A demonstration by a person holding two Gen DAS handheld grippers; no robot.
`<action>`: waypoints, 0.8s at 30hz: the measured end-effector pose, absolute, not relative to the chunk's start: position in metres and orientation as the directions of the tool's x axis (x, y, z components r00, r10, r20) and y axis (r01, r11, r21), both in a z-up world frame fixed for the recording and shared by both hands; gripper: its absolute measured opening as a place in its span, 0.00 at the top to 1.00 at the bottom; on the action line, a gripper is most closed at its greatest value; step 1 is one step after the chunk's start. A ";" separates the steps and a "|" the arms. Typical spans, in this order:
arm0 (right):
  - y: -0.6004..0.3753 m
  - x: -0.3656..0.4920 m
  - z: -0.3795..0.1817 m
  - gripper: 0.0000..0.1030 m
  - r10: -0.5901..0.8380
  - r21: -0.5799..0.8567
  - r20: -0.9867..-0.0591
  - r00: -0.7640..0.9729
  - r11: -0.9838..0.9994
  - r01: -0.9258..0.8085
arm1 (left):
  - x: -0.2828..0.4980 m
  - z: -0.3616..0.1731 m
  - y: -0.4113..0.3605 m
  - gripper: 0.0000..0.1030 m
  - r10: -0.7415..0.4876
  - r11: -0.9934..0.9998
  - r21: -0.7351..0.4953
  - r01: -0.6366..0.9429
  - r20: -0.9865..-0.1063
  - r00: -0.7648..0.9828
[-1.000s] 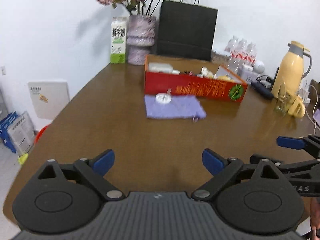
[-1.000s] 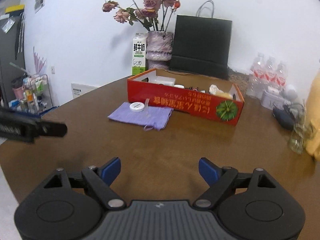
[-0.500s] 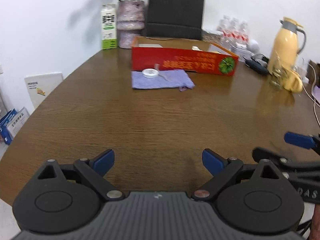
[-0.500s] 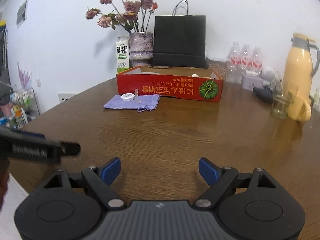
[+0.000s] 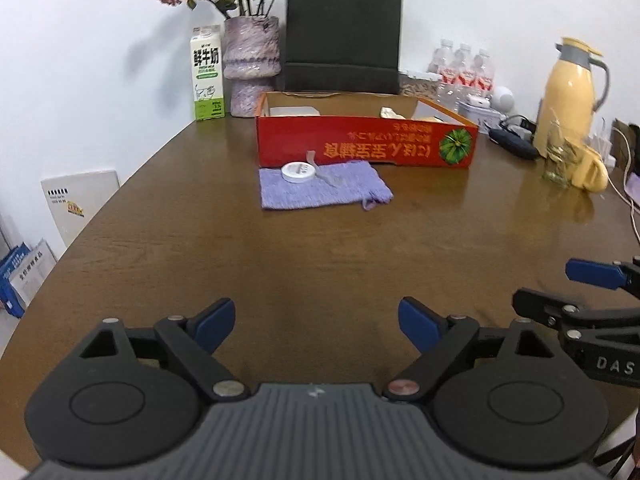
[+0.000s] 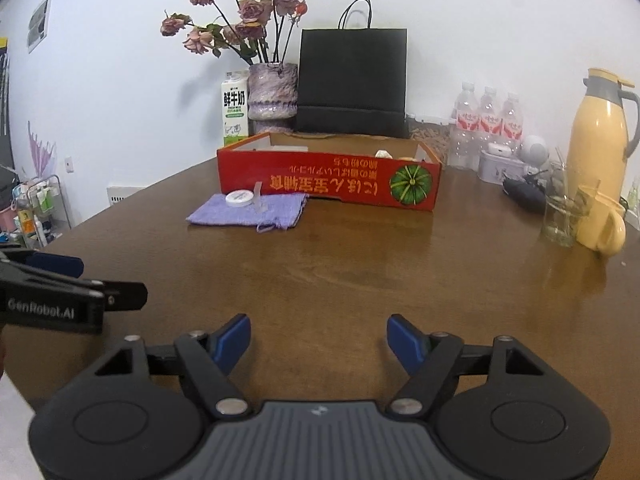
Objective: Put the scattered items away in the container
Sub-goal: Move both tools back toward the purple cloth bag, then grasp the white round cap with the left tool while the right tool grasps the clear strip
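The brown table (image 5: 280,264) carried the red box (image 5: 366,147) at 12 o'clock, with the purple cloth (image 5: 320,190) just before it at 11 o'clock and, resting on the cloth, a white round lid (image 5: 297,171) touching a clear plastic strip (image 5: 318,166). The left gripper (image 5: 316,324) and right gripper (image 6: 319,340), well short of them, had empty jaws wide but closing. This looked like the approach step; next, 1 gripper must reach the cloth pile and pinch an item.

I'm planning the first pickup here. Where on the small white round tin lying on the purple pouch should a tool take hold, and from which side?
Probably grip the white round tin across its rim, coming from above. It lies flat on the purple pouch, just in front of the red box wall, so a low approach would likely snag cloth or meet that wall.
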State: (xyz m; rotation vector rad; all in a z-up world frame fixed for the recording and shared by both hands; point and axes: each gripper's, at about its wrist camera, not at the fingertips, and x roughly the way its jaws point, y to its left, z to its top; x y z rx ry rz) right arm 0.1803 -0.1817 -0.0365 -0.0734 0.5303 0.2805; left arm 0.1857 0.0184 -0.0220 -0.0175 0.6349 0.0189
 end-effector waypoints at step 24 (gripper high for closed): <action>-0.160 0.269 -0.033 0.29 0.234 -0.012 -0.530 0.815 0.959 -0.283 | 0.392 -0.029 0.054 0.38 -0.106 0.987 0.031 0.156 -0.599 0.793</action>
